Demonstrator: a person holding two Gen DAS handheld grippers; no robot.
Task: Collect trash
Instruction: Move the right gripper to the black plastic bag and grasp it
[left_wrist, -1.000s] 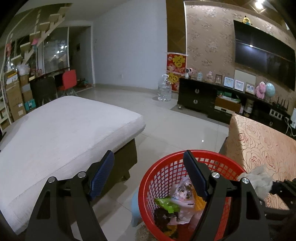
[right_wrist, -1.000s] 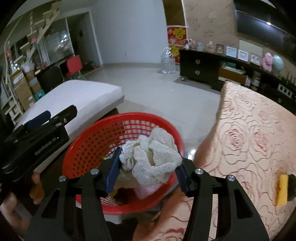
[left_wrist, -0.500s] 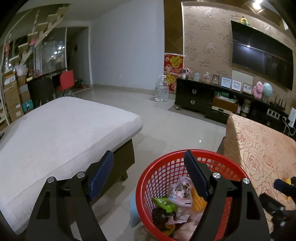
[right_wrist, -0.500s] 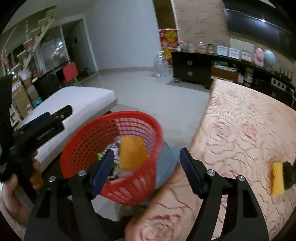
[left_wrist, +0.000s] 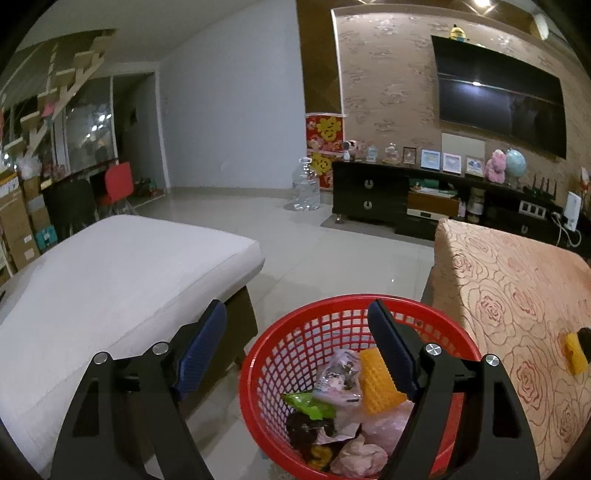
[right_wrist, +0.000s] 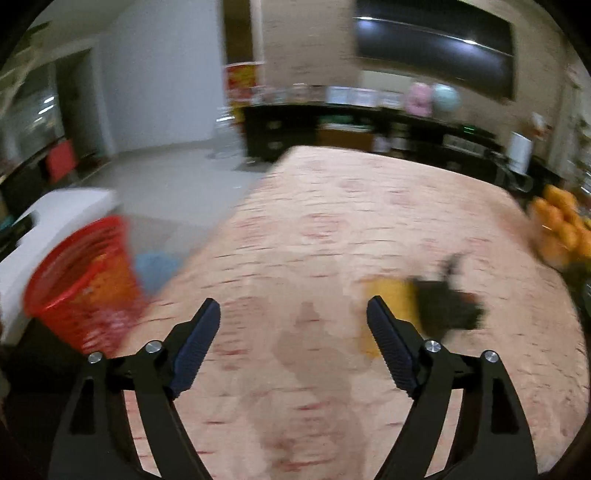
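— Above the red basket (left_wrist: 354, 373), beside the white cushion (left_wrist: 118, 280): left gripper (left_wrist: 297, 345), jaws wide apart, nothing between them, nothing held

— And inside the basket?

— Heaped with trash: a yellow sponge (left_wrist: 376, 384), a green wrapper (left_wrist: 308, 404), a clear plastic bag (left_wrist: 338, 373), pale crumpled pieces at the bottom. Set on the tiled floor (left_wrist: 332, 258), between the cushion and the table edge

— On the table (right_wrist: 332, 229), covered in a rose-patterned cloth: right gripper (right_wrist: 293, 341), jaws just opened further, now standing wide, empty, only bare cloth between them

— Anything left to pick up there?

— Just right of the right finger, lying on the cloth: a second yellow sponge (right_wrist: 391, 295), with a black object (right_wrist: 447, 302) touching its far side. Too blurred to say what the black thing is. Same sponge visible at the edge of the left view (left_wrist: 574, 350)

— Basket from that side?

— Far left, off the table edge, smeared by motion (right_wrist: 77, 273). Well apart from the right gripper. Oranges (right_wrist: 561, 232) piled at the table's right edge, out of focus
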